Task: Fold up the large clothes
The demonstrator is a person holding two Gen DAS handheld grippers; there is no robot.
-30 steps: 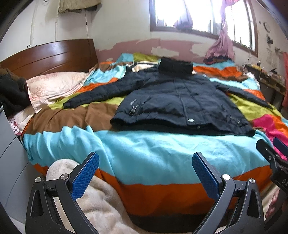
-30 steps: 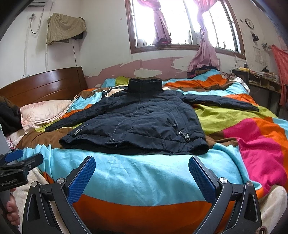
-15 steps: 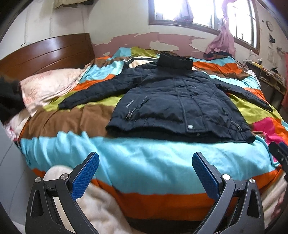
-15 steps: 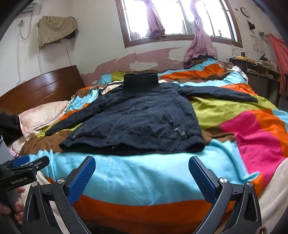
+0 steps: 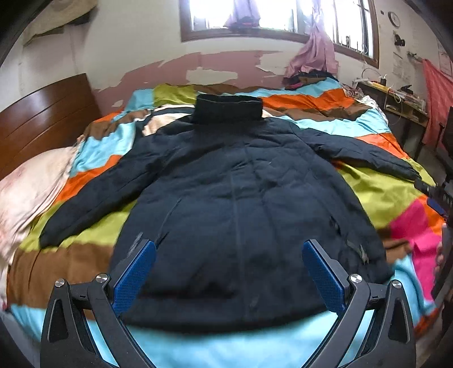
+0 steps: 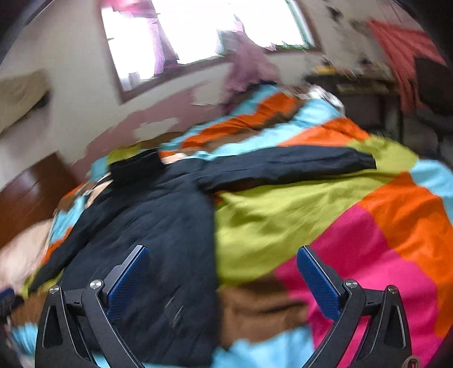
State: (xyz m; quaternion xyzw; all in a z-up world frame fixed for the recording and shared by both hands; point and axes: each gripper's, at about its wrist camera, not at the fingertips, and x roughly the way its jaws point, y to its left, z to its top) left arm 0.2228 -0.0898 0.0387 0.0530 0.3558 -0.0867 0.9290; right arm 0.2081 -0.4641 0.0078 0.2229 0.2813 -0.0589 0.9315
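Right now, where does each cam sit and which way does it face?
Left wrist: on the left hand-held gripper, open, facing the hem of the dark navy padded jacket towards the window.
Right wrist: on the right hand-held gripper, open, blurred, over the jacket's right edge, facing its outstretched sleeve.
Shared: jacket, multicoloured striped bedspread.

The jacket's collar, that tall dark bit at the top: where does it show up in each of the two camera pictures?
Left wrist view: the collar stands top centre, straight ahead, above the jacket.
Right wrist view: the collar sits left of centre, tilted and blurred.
Shared landmark: the window on the wall behind the bed, above the collar in both views.
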